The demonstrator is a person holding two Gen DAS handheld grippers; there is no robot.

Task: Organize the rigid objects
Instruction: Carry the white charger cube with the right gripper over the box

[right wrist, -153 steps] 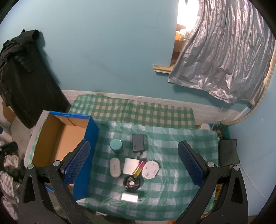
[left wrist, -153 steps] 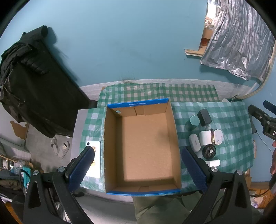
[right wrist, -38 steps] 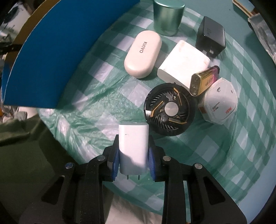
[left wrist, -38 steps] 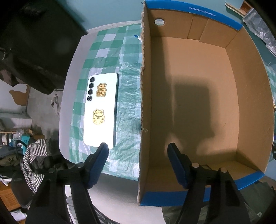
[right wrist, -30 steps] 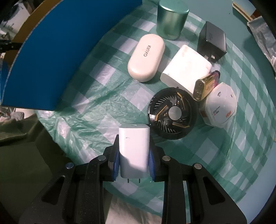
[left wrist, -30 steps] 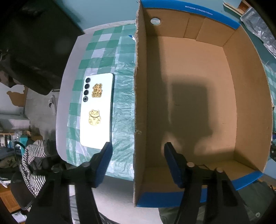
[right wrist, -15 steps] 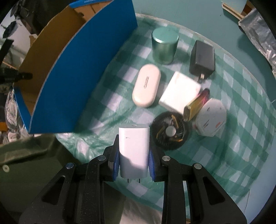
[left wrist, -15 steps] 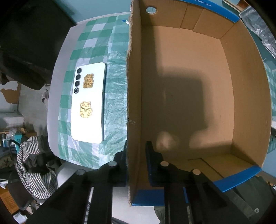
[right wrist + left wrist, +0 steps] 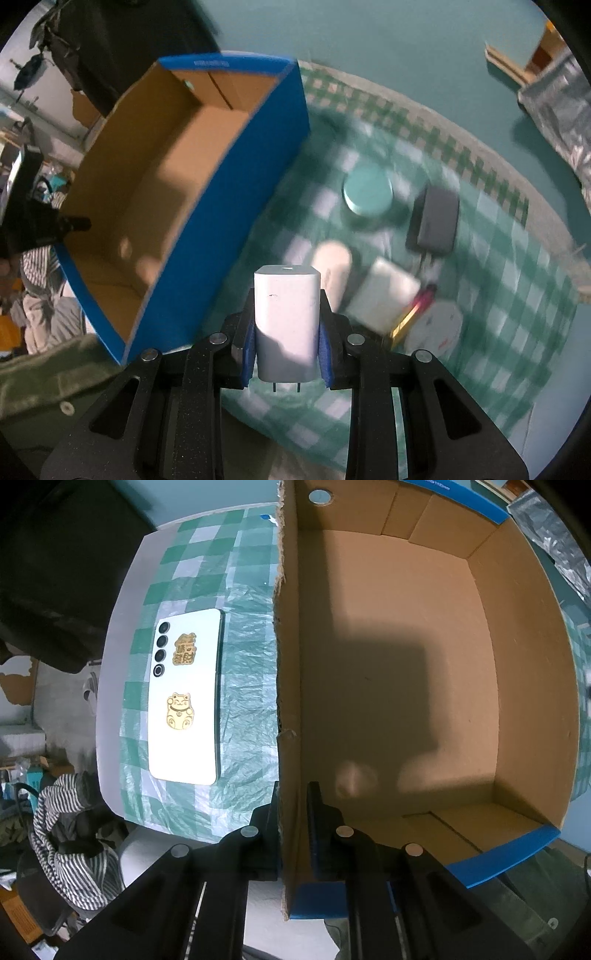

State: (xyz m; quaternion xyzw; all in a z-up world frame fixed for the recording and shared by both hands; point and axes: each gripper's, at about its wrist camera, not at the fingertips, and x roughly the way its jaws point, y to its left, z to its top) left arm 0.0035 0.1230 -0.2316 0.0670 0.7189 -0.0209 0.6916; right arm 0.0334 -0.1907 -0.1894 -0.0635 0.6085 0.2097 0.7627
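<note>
Gripping the left side wall of the cardboard box [image 9: 388,672], the left gripper [image 9: 293,805] has its jaws shut on the cardboard, one on each face of the wall near the box's near corner. White print runs along the blue band at the box's far rim, too small and blurred to read. Left of the box a white phone [image 9: 186,698] lies face down on the green-and-white checked cloth [image 9: 243,672] covering the table, with two gold stickers on its back: a beckoning cat and a block of characters (not legible). The right gripper [image 9: 286,343] has its jaws closed on a white charger [image 9: 286,321], held above the cloth beside the box's blue outer wall, prongs pointing back toward the camera. Beyond it, blurred, sit a green round tin [image 9: 367,192], a black adapter [image 9: 436,221], an oval white case [image 9: 332,266], a white square block [image 9: 384,299], a yellow-and-pink lighter-like item [image 9: 413,314] and a white disc [image 9: 439,328] bearing a red mark I cannot read. Teal wall stands behind the table, with crumpled silver sheeting [image 9: 557,107] at the right and dark clothing [image 9: 55,572] hanging at the left.
</note>
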